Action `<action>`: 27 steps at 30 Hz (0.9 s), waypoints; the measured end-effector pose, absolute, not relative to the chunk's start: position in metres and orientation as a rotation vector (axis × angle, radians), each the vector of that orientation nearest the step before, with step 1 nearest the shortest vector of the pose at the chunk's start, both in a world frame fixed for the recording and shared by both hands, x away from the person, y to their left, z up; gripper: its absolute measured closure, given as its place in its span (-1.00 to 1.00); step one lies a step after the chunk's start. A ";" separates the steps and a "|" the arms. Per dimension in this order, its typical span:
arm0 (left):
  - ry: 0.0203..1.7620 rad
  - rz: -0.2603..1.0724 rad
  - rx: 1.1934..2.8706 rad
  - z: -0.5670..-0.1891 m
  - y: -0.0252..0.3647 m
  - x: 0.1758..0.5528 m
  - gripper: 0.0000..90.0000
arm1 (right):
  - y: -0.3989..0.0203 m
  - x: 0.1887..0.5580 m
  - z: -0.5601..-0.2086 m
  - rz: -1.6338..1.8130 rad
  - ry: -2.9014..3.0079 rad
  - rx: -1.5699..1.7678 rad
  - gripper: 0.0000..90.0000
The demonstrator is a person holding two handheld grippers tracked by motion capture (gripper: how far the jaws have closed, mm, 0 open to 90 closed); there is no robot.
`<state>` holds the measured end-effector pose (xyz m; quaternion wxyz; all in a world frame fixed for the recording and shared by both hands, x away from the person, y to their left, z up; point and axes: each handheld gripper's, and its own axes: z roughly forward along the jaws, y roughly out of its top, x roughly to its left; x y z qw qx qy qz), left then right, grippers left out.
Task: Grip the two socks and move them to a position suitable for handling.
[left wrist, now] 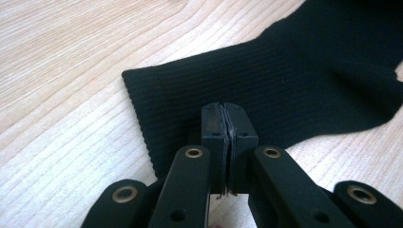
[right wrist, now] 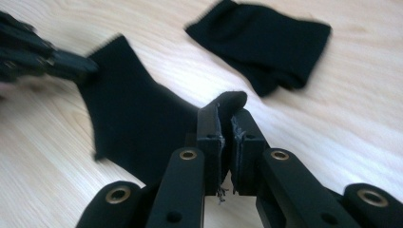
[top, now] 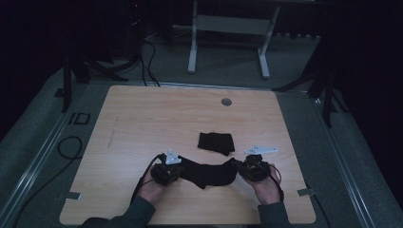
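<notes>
Black sock (top: 209,172) flat on wooden counter (top: 142,123), stretched between both claws. Soft, limp, light knit, so pinch at edges. Left claw (left wrist: 229,124) clamped on ribbed cuff, right claw (right wrist: 227,118) pinching other end. Folded sock (top: 216,142) lies just behind. Room dark, grey carpet, table legs at back.

The black ribbed knit sock (left wrist: 294,80) at centre frame looks soft and matt. The light wood-grain desk (left wrist: 62,95) is smooth, faintly sheened. The gripper's black matt plastic jaws carry brass-coloured metal rivets (left wrist: 194,153).
</notes>
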<state>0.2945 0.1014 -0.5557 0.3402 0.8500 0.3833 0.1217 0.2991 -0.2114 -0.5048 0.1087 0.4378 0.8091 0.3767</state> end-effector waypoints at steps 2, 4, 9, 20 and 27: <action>0.997 0.320 2.213 -0.556 0.102 0.294 0.97 | -0.218 0.299 -0.508 1.074 2.373 1.308 0.82; 1.000 0.320 2.206 -0.556 0.102 0.293 0.97 | -0.226 0.299 -0.510 1.027 2.357 1.327 0.73; 1.002 0.309 2.197 -0.557 0.103 0.293 0.92 | -0.242 0.301 -0.505 1.023 2.285 1.380 0.48; 0.988 0.298 2.192 -0.557 0.102 0.294 0.76 | -0.235 0.306 -0.504 1.047 2.294 1.341 0.32; 0.980 0.294 2.189 -0.558 0.102 0.294 0.74 | -0.225 0.307 -0.508 1.034 2.322 1.322 0.29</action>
